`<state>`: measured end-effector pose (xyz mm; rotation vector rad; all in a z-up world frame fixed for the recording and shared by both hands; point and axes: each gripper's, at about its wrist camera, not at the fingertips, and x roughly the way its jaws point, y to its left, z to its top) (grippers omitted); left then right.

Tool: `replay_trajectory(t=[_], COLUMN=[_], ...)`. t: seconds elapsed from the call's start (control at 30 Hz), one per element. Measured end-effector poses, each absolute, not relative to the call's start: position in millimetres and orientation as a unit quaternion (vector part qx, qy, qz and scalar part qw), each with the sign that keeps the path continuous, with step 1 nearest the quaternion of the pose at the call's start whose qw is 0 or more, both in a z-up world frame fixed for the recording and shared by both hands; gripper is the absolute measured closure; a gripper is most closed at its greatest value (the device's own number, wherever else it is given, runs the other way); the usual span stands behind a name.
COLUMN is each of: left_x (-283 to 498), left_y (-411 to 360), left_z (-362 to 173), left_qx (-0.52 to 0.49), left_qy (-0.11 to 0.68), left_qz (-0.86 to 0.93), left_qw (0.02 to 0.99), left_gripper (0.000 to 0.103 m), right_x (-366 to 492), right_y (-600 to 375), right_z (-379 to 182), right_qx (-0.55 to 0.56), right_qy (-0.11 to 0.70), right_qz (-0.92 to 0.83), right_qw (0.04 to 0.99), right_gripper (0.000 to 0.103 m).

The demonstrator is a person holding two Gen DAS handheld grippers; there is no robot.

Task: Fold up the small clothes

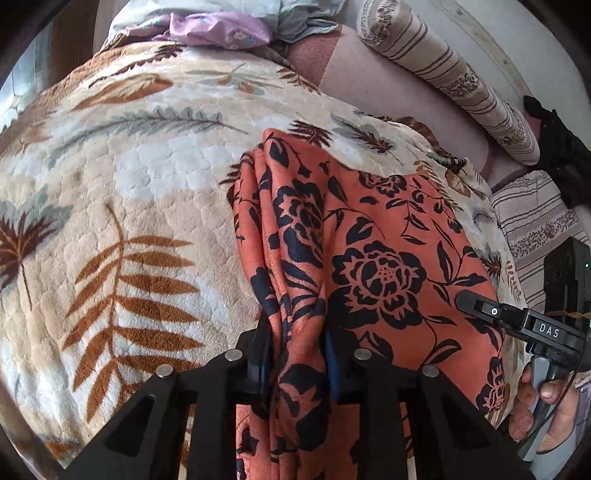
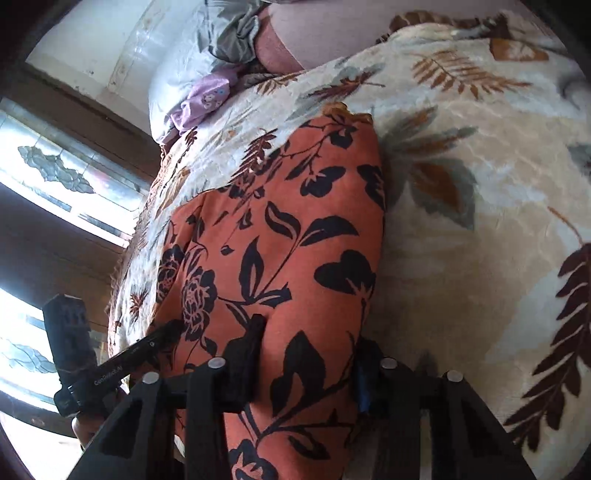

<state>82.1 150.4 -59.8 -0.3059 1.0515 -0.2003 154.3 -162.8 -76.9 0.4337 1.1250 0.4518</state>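
Beneath both sets of jaws lay the bed, covered by a cream fleece blanket (image 1: 147, 177) printed with brown and grey leaves. Beyond the jaws, at the far end, sat a heap of pale and lilac laundry (image 1: 218, 29); to the right of the left jaws ran striped bolsters (image 1: 454, 77).

Ahead of the jaws the orange floral garment (image 1: 388, 236) rested on the blanket, partly doubled, its far end frilled. Near edge raised off the bed, drawn up into both tools.

Left gripper (image 1: 297, 354): jaws clamped on a bunched, pleated fold of the cloth. Right gripper (image 2: 306, 354): jaws set wide, broad fabric filling the gap and touching both fingers; held, by the look of it, though how firmly I could not tell.

Risk, judged: fabric appeared thin and slippery. An uneven pull between the two grips could slide it free of the wide right jaws, or carry the left bunching into a crooked fold.
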Motion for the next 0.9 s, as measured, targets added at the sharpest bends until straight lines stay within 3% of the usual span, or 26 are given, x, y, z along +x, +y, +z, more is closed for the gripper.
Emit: replay_trajectory(t=[0.17,0.3,0.33,0.4,0.43,0.5,0.53,0.57,0.73,0.8,0.83,0.9], left_x=[90,120,128,143,144,133,125,119,85,83,84,85], left_y=[116,70,57,35,29,32,36,39,47,43,44,49], left_z=[-10,-17,-28,-61,-77,-74,-67,-61,-46,-61,-71,-78], left_qx=[-0.139,-0.13,-0.117,-0.086,-0.072,-0.076,-0.073,-0.068,-0.047,-0.035,-0.034,-0.056], left_qy=[0.44,0.445,0.46,0.507,0.529,0.513,0.506,0.503,0.488,0.507,0.521,0.524], left_qz=[-0.138,-0.169,-0.168,-0.135,-0.128,-0.119,-0.115,-0.109,-0.089,-0.08,-0.075,-0.067], left_qw=[0.876,0.87,0.864,0.847,0.836,0.847,0.852,0.855,0.867,0.857,0.85,0.847], left_gripper=[0.081,0.079,0.073,0.071,0.065,0.06,0.05,0.048,0.048,0.047,0.046,0.041], right_x=[143,148,153,163,169,166,157,148,125,126,128,134], right_y=[-183,-235,-248,-273,-285,-305,-311,-315,-304,-285,-275,-256], right_z=[-20,-3,-9,-36,-55,-87,-90,-86,-42,-31,-34,-62], right_qx=[0.163,0.182,0.194,0.205,0.208,0.235,0.261,0.26,0.272,0.271,0.275,0.276], right_qy=[0.464,0.434,0.435,0.454,0.478,0.52,0.506,0.494,0.431,0.423,0.426,0.474], right_qz=[0.207,0.167,0.154,0.12,0.091,0.054,0.071,0.069,0.11,0.151,0.166,0.173], right_qw=[0.846,0.866,0.866,0.859,0.848,0.819,0.819,0.827,0.853,0.851,0.846,0.818], right_gripper=[0.064,0.064,0.062,0.046,0.039,0.039,0.038,0.038,0.038,0.031,0.023,0.016])
